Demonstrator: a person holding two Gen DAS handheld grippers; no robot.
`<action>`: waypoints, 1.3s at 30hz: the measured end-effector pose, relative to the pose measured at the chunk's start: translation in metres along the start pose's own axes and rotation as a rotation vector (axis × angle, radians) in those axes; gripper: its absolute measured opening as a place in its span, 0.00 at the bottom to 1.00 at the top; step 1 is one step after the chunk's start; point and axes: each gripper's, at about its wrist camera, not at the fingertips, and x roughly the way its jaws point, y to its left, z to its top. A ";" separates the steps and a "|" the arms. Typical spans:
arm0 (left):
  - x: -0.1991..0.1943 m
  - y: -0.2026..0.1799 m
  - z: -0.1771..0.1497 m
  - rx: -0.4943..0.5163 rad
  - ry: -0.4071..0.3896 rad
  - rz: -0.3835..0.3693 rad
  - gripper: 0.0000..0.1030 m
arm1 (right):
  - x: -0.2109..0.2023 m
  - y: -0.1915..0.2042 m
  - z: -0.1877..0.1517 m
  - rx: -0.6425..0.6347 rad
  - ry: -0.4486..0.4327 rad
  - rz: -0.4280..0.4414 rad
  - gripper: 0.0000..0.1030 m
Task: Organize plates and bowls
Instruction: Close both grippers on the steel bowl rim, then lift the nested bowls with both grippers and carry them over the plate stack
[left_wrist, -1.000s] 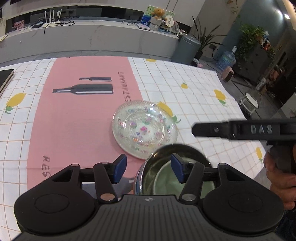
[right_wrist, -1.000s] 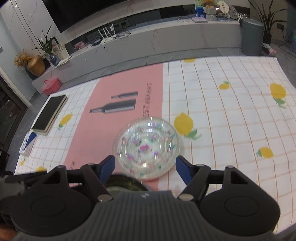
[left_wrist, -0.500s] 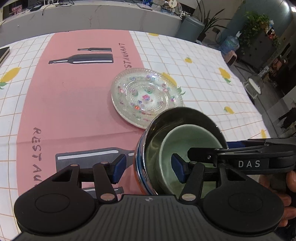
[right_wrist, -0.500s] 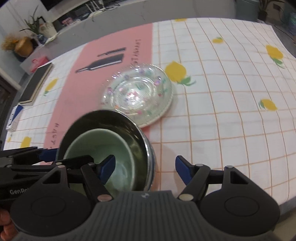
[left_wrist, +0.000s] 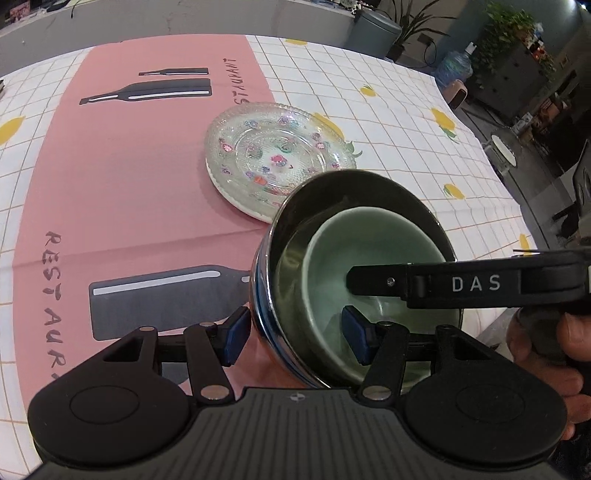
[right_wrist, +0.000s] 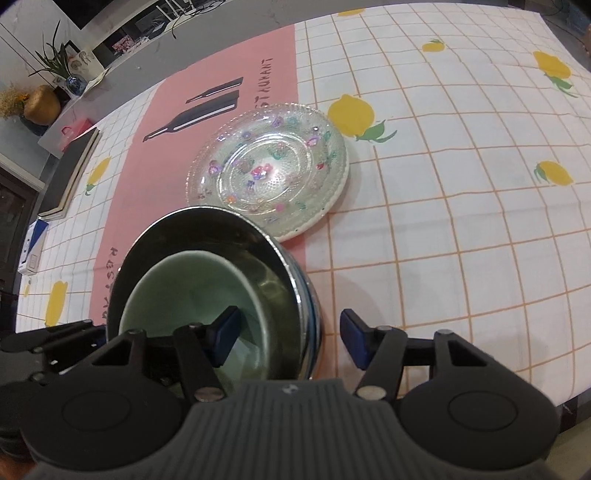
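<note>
Both grippers have dropped closer to the counter (right_wrist: 461, 221) since a second ago. The left gripper (left_wrist: 293, 332) stands open astride the steel bowl's (left_wrist: 284, 229) near wall. The right gripper (right_wrist: 290, 336) straddles the opposite wall, pads apart, its fingers having just been closing. A pale green bowl (right_wrist: 177, 291) nests inside; the flowered glass plate (right_wrist: 269, 173) lies at twelve o'clock, just beside.
</note>
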 end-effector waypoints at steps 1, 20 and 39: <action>0.001 0.000 0.000 -0.003 -0.004 -0.004 0.67 | 0.000 0.000 0.000 0.006 0.002 0.009 0.55; -0.006 0.018 0.006 -0.125 -0.044 0.000 0.42 | -0.003 -0.013 0.000 0.143 0.013 0.072 0.37; -0.027 0.012 0.016 -0.124 -0.100 -0.001 0.42 | -0.028 -0.006 0.010 0.133 -0.056 0.088 0.37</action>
